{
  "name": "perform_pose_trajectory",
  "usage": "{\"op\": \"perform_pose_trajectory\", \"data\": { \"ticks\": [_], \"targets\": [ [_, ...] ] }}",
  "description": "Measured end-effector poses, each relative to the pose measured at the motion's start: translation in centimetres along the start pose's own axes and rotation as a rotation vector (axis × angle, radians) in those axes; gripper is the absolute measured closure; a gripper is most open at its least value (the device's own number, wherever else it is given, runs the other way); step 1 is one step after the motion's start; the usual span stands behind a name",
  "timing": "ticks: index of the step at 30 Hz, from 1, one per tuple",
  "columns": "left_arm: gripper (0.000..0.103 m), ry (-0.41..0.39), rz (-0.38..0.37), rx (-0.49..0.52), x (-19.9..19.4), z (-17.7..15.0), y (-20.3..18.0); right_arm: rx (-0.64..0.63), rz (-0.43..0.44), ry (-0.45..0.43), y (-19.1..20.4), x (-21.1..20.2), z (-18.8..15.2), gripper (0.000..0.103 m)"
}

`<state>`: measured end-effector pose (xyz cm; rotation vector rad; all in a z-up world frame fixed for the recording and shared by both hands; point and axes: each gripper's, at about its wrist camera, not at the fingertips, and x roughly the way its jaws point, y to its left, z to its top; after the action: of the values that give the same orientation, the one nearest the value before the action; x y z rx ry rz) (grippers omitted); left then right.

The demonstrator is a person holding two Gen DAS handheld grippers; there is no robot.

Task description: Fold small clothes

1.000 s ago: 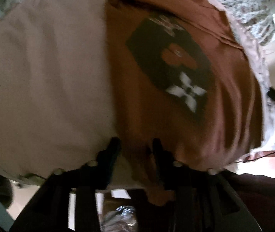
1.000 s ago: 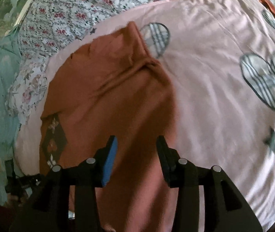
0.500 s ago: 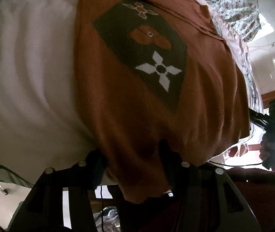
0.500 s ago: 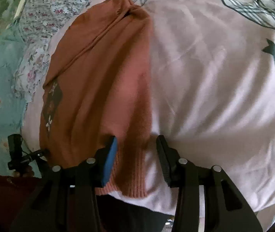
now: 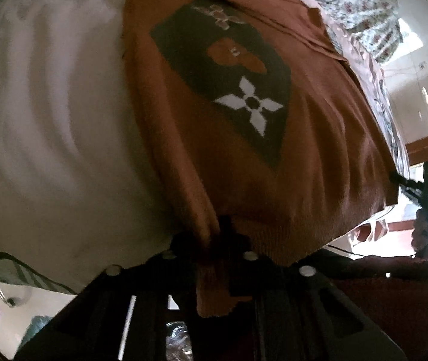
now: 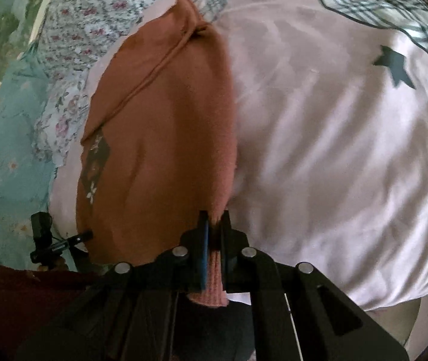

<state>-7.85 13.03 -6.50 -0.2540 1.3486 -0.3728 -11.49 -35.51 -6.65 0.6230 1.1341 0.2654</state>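
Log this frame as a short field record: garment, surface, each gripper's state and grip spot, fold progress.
garment: rust-brown sweater with a dark diamond patch, lying flat
surface: pink bedsheet over a floral quilt
left gripper: shut on the sweater's ribbed hem, at one bottom corner
right gripper: shut on the hem, at the other bottom corner
fold progress: sleeves appear tucked in; bottom-to-top fold not yet made

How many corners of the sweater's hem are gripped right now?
2. The left gripper is shut on one hem corner of the sweater; the right gripper is shut on the other, by the pink sheet. Nothing else is held.
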Motion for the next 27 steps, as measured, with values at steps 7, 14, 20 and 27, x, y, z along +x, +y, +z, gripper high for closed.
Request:
{"op": "perform_pose_trajectory", "data": {
  "ticks": [7,14,20,27],
  "targets": [
    [0.099,-0.105,-0.048,-0.02,-3.6,0.7,0.0,0.067,0.102,-0.097,0.4,-2.0,1.3,0.096],
    [0.1,-0.284,-0.088,-0.063,-8.2,6.8,-0.2,0.045,0.216,-0.238,4.4,-3.6,7.1,0.096],
    [0.1,-0.436,-0.102,-0.089,-10.5,15.7,0.4,-0.02,0.224,-0.306,7.4,-3.2,15.3,0.096],
    [0.1,-0.475,-0.04,-0.154,-7.8,26.1,1.7,-0.028,0.179,-0.322,7.4,1.1,25.1,0.096]
  ]
}}
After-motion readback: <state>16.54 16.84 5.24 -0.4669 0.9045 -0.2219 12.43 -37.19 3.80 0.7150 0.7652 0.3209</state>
